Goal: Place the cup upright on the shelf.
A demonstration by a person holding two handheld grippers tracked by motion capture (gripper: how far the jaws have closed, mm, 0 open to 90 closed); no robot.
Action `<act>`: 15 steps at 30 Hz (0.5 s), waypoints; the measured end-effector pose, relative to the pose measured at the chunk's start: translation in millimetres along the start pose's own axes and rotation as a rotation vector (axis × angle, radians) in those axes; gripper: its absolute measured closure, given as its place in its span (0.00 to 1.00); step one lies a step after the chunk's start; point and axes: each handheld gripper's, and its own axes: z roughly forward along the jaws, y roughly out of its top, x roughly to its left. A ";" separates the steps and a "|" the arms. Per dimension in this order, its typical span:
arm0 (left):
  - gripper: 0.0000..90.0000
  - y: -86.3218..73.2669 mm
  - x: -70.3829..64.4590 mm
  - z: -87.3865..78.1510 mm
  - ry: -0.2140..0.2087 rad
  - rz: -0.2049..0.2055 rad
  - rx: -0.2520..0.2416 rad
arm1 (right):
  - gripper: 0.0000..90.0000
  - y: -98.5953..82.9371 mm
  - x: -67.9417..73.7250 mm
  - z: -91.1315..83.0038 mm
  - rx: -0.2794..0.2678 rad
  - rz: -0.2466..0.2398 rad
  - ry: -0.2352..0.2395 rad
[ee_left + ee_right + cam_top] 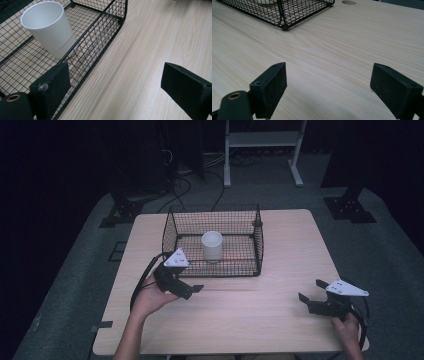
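A black wire basket (249, 239) stands on the far middle of the light wooden table (290, 255). Upright inside it is a white paper cup (212, 245). My left gripper (192, 291) is open and empty, just outside the basket's near left corner. In the left gripper view the left gripper (116, 72) has its left jaw against the basket wall (100, 32), with the cup (48, 27) behind the mesh. My right gripper (311, 291) is open and empty over bare wood at the near right. From the right gripper (329, 70) the basket corner (284, 15) lies well ahead.
A round hole (348, 2) is cut in the tabletop beyond the basket. Behind the table, on the dark floor, are a white frame (262, 140), cables (185, 185) and black stand bases (350, 207). The table's near edge lies close to both hands.
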 end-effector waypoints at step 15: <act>0.09 -10.2 -9.9 -4.8 0.021 0.012 0.000 | 0.15 0.0 -0.2 0.2 0.000 0.001 -0.005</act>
